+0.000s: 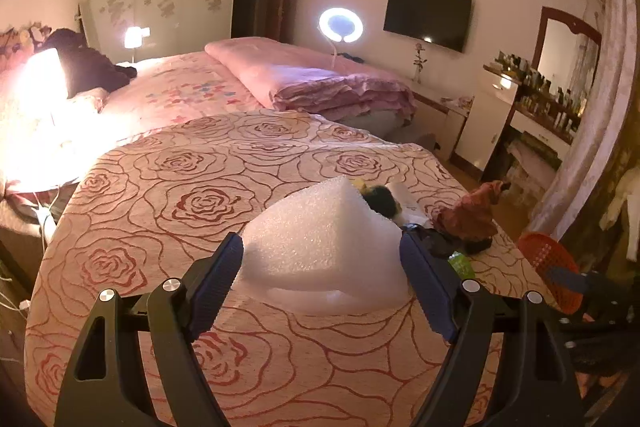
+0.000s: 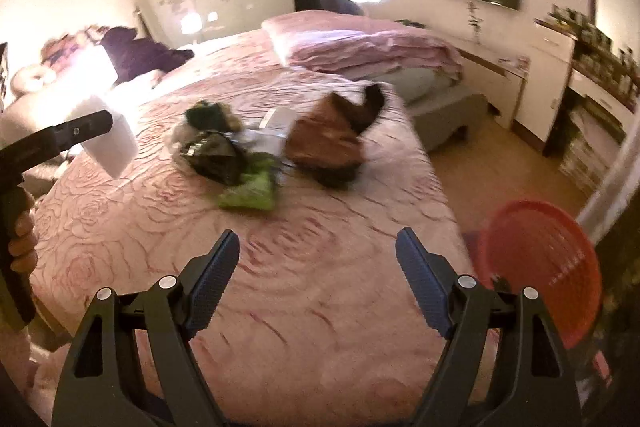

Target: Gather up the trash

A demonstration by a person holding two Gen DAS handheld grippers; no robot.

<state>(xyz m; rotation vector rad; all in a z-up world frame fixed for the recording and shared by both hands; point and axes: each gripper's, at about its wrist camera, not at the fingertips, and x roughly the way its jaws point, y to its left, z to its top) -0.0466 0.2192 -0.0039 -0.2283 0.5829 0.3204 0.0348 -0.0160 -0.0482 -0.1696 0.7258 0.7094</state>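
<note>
Left claw [image 1: 322, 267] grasping white foam block [image 1: 320, 247] — hides trash pile [image 2: 224, 151]; right claw [image 2: 318, 267] released, view blurred.

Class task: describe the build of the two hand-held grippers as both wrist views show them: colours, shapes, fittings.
The left gripper and right gripper match: matte black triangular frames with cut-out slots, round silver pivot bolts, and two fingers faced with dark blue ribbed pads. The right view shows the left gripper's black handle. No cables, markings or sleeves show.
</note>
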